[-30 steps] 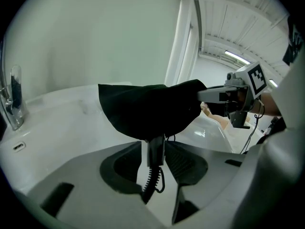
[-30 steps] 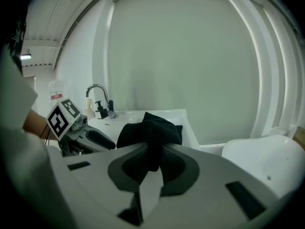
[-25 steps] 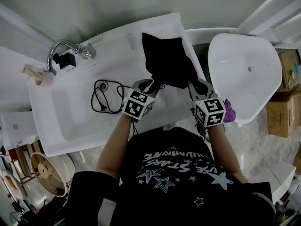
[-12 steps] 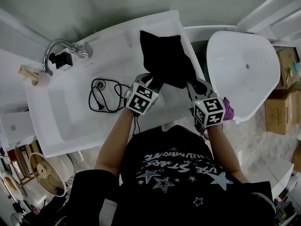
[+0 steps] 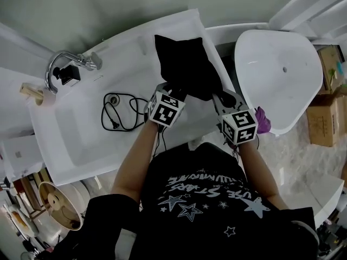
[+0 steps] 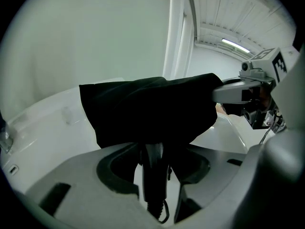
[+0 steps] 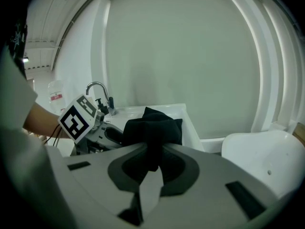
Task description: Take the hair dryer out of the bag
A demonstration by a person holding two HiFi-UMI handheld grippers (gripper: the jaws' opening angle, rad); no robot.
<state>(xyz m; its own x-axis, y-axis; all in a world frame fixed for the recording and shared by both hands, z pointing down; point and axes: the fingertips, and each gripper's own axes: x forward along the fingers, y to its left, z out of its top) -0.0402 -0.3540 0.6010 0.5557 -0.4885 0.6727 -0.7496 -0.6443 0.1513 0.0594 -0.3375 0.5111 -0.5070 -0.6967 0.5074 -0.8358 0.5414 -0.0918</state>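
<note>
A black cloth bag lies on the right rim of the white sink. My right gripper is shut on a fold of the bag's near right edge, and the fabric runs down between its jaws. My left gripper is at the bag's near left opening, its jaws opening. The hair dryer's dark handle stands between them with small gaps on both sides. Its black cord trails into the sink. The dryer's body stays hidden inside the bag.
A chrome faucet and a small bottle stand at the sink's far left. A large white basin sits close on the right, with cardboard boxes beyond it. A purple item lies by my right gripper.
My left gripper has moved forward and a little right, up against the bag's opening. The right gripper has held still on the bag.
</note>
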